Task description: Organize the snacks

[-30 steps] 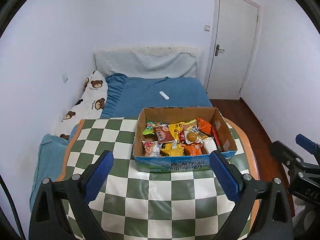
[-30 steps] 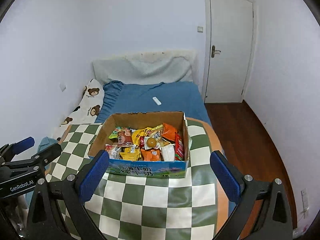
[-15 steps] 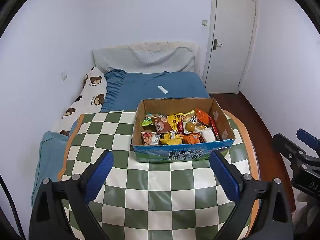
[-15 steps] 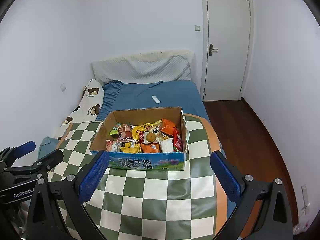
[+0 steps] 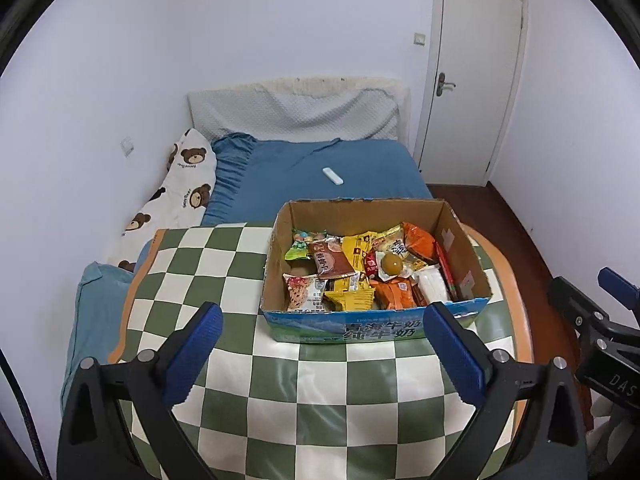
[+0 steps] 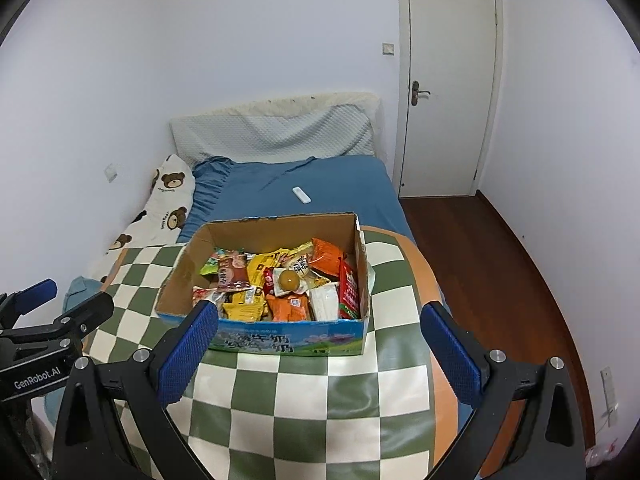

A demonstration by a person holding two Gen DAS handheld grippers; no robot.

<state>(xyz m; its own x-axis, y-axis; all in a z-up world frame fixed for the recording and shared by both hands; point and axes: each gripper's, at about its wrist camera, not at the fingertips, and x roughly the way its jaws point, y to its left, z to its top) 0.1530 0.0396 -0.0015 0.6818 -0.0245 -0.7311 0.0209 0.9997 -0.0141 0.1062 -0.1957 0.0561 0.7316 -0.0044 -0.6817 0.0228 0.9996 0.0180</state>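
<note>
I am holding the left gripper point(image 5: 324, 350) and right gripper point(image 6: 320, 346) spread wide, gripping nothing, both hovering short of the cardboard box point(image 5: 460, 236). The snacks point(image 5: 360, 272) are lying heaped inside that box, which is sitting on the checkered table point(image 5: 304, 400).

A box point(image 5: 376, 326) is set on the table point(image 5: 320, 392), toward its far right part, with snack packets point(image 5: 360, 276) piled inside. A bed point(image 5: 320, 176) is placed behind the table, a remote point(image 5: 333, 176) laid on it.
</note>
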